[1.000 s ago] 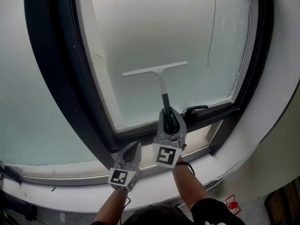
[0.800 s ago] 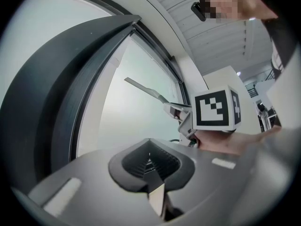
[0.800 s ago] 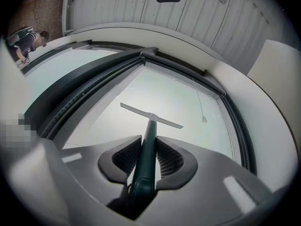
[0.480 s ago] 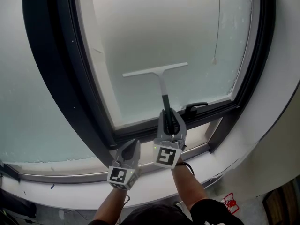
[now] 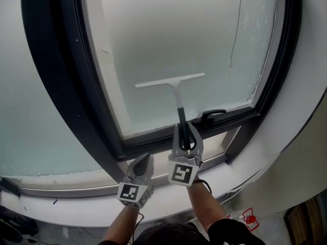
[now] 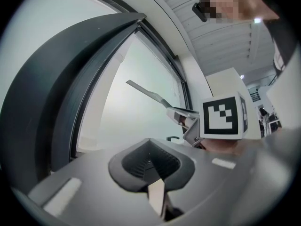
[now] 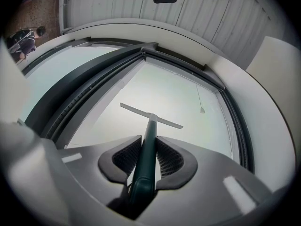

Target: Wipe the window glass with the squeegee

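A white squeegee (image 5: 170, 80) lies with its blade flat on the frosted window glass (image 5: 173, 40), low on the pane. Its dark green handle (image 7: 146, 145) runs down into my right gripper (image 5: 184, 132), which is shut on it just above the lower sash. In the right gripper view the blade (image 7: 150, 116) stretches across ahead of the jaws. My left gripper (image 5: 144, 161) hangs lower left by the sill, shut with nothing in it, and points at the dark frame. From the left gripper view the squeegee (image 6: 146, 90) shows at mid-height on the glass.
A thick dark window frame (image 5: 71, 86) surrounds the pane. A black window handle (image 5: 211, 115) sits on the lower sash, right of the squeegee handle. A thin blind cord (image 5: 232, 60) hangs down the right side of the glass. The white sill (image 5: 225, 172) runs below.
The squeegee and my right gripper have slid a little way down the glass toward the lower sash. The left gripper has stayed near the sill.
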Demonstrator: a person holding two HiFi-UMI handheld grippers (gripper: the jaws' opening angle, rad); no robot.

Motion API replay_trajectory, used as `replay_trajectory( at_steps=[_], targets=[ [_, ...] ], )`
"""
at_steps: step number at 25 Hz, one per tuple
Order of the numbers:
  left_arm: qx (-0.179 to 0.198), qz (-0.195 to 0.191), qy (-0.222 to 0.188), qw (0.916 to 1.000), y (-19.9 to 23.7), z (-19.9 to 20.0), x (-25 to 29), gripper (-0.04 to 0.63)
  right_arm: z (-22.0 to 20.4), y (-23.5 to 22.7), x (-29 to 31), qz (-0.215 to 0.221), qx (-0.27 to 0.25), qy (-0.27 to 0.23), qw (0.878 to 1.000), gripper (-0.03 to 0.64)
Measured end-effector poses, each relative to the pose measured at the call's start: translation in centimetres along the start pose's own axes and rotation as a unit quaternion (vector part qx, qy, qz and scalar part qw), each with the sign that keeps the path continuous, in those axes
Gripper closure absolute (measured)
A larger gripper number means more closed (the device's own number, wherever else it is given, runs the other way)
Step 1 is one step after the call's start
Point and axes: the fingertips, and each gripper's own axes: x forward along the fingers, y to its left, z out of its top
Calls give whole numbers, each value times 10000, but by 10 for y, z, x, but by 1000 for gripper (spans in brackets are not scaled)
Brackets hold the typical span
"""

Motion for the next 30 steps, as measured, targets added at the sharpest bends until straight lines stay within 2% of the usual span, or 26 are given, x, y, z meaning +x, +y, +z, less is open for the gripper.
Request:
replay_trajectory(
  at_steps=[15, 30],
  targets=[
    [-240, 96, 150, 9996, 2, -19, -11, 597, -25, 8, -20, 77, 0, 294, 9995, 517],
    [-256, 122, 357, 9990, 2, -36, -13, 597, -44, 14, -34, 110, 78, 458, 9989, 517]
  ],
)
